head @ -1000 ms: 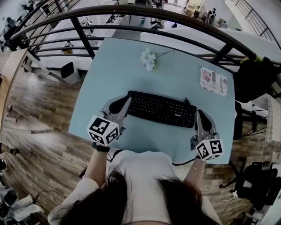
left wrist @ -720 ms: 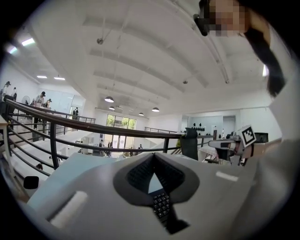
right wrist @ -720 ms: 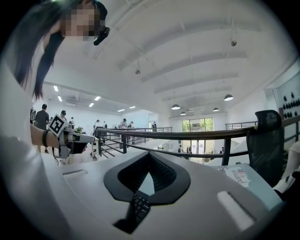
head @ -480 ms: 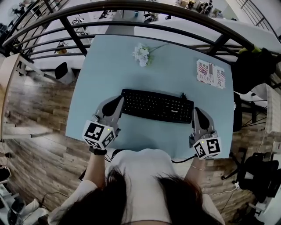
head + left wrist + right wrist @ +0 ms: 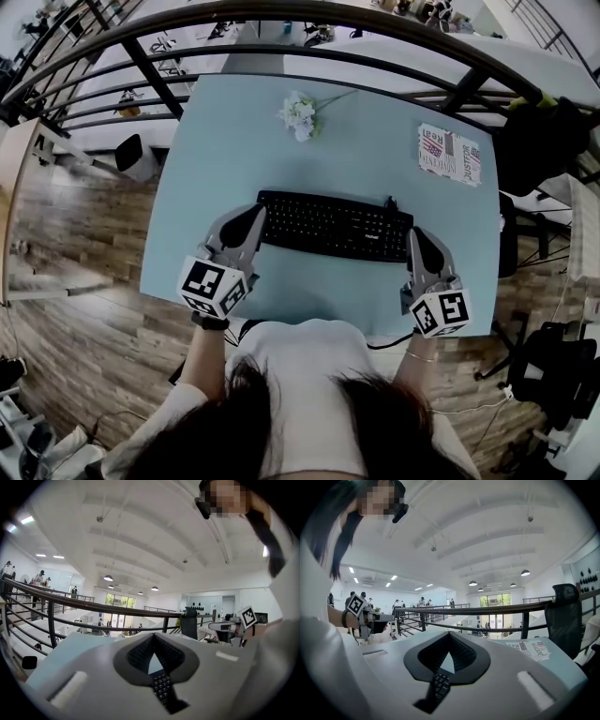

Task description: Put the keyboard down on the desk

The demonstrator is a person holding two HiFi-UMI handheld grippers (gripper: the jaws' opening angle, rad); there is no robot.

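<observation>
A black keyboard lies lengthwise across the middle of the pale blue desk; whether it rests on the top or hangs just above it I cannot tell. My left gripper is shut on the keyboard's left end and my right gripper on its right end. In the left gripper view the jaws meet at the gripper's tip, with keyboard keys showing in the gap below. The right gripper view shows that gripper the same way, shut over the keyboard's edge.
A white flower sprig lies at the desk's far side and a printed card at its far right. A dark railing runs behind the desk. A black chair stands to the right. The person's torso is against the near edge.
The keyboard, tilted with its right end nearer me a second ago, now lies more level across the desk. Both grippers kept their hold on its ends.
</observation>
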